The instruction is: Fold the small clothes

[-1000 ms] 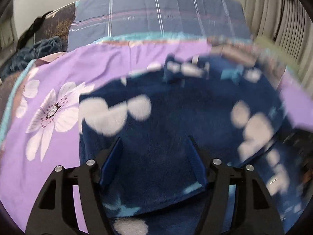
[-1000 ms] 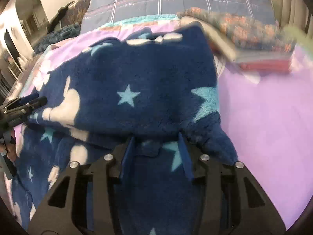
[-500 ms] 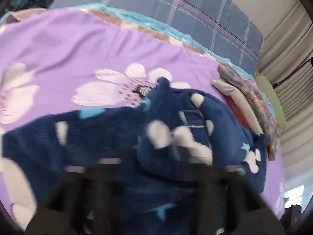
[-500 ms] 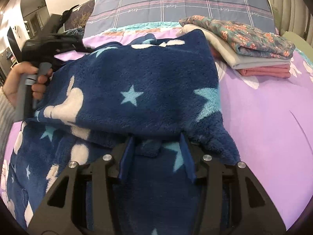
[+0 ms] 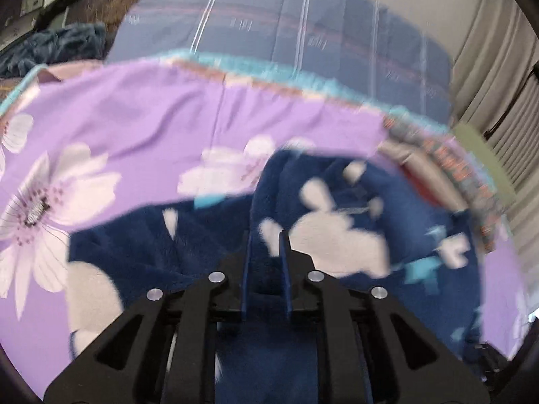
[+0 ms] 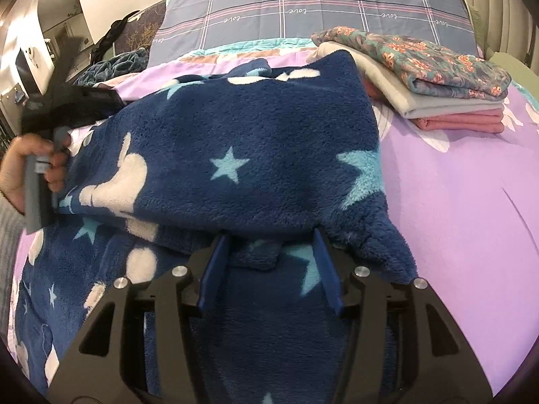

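The left gripper [image 5: 266,235] pinches a fold of the navy fleece garment [image 6: 256,141] on the purple floral bedsheet [image 6: 465,208]. The right gripper's [image 6: 269,249] fingers are opening around the fleece hem, with folded clothes [image 6: 438,77] stacked at two o'clock.

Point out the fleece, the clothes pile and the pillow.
fleece [image 6: 256,128], right wrist view, folded-over top layer
clothes pile [image 6: 434,64], right wrist view, floral top garment
pillow [image 6: 303,3], right wrist view, checked cover
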A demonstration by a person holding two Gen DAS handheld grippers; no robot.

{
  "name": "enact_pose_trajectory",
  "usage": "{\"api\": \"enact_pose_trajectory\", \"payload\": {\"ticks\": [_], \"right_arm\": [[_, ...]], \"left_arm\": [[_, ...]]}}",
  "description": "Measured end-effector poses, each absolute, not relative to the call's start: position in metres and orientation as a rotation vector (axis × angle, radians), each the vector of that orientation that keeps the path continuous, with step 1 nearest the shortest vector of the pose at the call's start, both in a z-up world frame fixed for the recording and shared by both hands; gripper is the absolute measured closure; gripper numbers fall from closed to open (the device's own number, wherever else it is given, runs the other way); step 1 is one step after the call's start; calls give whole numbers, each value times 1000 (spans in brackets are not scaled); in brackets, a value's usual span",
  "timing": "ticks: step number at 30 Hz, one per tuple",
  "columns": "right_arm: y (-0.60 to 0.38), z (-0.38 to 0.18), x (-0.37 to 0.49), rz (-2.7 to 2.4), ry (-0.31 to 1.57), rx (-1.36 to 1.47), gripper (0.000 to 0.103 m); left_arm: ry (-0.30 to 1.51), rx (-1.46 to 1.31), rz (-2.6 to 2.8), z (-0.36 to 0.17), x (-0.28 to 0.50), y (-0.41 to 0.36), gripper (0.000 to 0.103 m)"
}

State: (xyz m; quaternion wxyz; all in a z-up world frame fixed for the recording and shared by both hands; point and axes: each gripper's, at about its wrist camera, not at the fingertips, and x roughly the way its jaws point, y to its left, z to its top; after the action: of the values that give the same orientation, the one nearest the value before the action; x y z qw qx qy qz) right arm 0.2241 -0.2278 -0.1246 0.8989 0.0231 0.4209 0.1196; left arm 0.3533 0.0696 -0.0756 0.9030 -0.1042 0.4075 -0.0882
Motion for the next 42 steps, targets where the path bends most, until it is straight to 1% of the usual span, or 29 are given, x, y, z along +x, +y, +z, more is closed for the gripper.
{"api": "enact_pose_trajectory", "payload": {"ticks": [1, 2, 3, 5, 7, 9, 12, 13, 15, 16, 17, 19, 22, 23, 24, 25, 29, 31, 33, 34, 35, 36, 37, 38, 40, 42], "right_arm": [[-227, -125, 224, 247, 871, 46, 50], [-227, -125, 225, 246, 872, 44, 50], [-227, -125, 225, 246, 872, 43, 50], [-226, -125, 225, 245, 872, 42, 50], [-225, -125, 225, 244, 872, 40, 50], [-225, -124, 224, 247, 870, 46, 50], [-225, -120, 212, 208, 879, 32, 50], [-222, -117, 200, 179, 886, 3, 50], [-215, -108, 167, 210, 888, -22, 49], [-214, -105, 153, 258, 891, -11, 49], [-212, -101, 136, 317, 897, 1, 49], [-209, -93, 94, 433, 917, 20, 49], [-206, -89, 40, 618, 960, 102, 49], [-204, -90, 23, 685, 979, 132, 50], [-201, -90, 9, 736, 995, 153, 53], [-196, -90, -3, 780, 1010, 170, 54], [-176, -95, -30, 910, 1090, 214, 54], [-168, -103, -31, 905, 1130, 198, 45], [-161, -111, -32, 913, 1147, 235, 43], [-155, -114, -31, 936, 1155, 257, 45], [-152, -116, -31, 943, 1157, 261, 51], [-146, -117, -32, 944, 1166, 256, 78], [-143, -117, -34, 932, 1177, 256, 97], [-145, -113, -36, 928, 1160, 272, 97], [-165, -91, -45, 913, 1067, 291, 98], [-184, -75, -53, 882, 1012, 312, 98]], "left_arm": [[815, -214, -198, -66, 344, 70, 79], [779, -202, -219, -55, 329, 70, 69], [748, -186, -237, -47, 314, 69, 65], [713, -142, -288, -40, 277, 63, 53], [749, -105, -344, -52, 243, 57, 50], [836, -50, -391, -81, 213, 48, 44], [942, 73, -368, -127, 175, 34, 42], [899, 112, -346, -128, 164, 32, 41], [873, 146, -351, -116, 143, 30, 40], [860, 109, -371, -103, 130, 34, 39], [837, 83, -392, -94, 120, 38, 34], [780, 76, -427, -76, 94, 43, 27], [731, 76, -435, -67, 61, 49, 26], [725, 63, -433, -67, 52, 53, 26], [720, 50, -414, -69, 43, 59, 25], [719, 46, -390, -70, 33, 61, 25], [732, -17, -293, -77, 13, 86, 24], [729, -73, -243, -77, 3, 107, 24], [722, -118, -202, -77, -4, 122, 24], [717, -150, -185, -77, -10, 131, 24], [714, -169, -177, -77, -13, 136, 24], [714, -191, -165, -77, -19, 142, 24], [715, -197, -159, -77, -23, 146, 24], [717, -198, -150, -77, -28, 150, 24], [720, -201, -137, -78, -38, 155, 23], [731, -209, -140, -81, -47, 160, 20]]}}
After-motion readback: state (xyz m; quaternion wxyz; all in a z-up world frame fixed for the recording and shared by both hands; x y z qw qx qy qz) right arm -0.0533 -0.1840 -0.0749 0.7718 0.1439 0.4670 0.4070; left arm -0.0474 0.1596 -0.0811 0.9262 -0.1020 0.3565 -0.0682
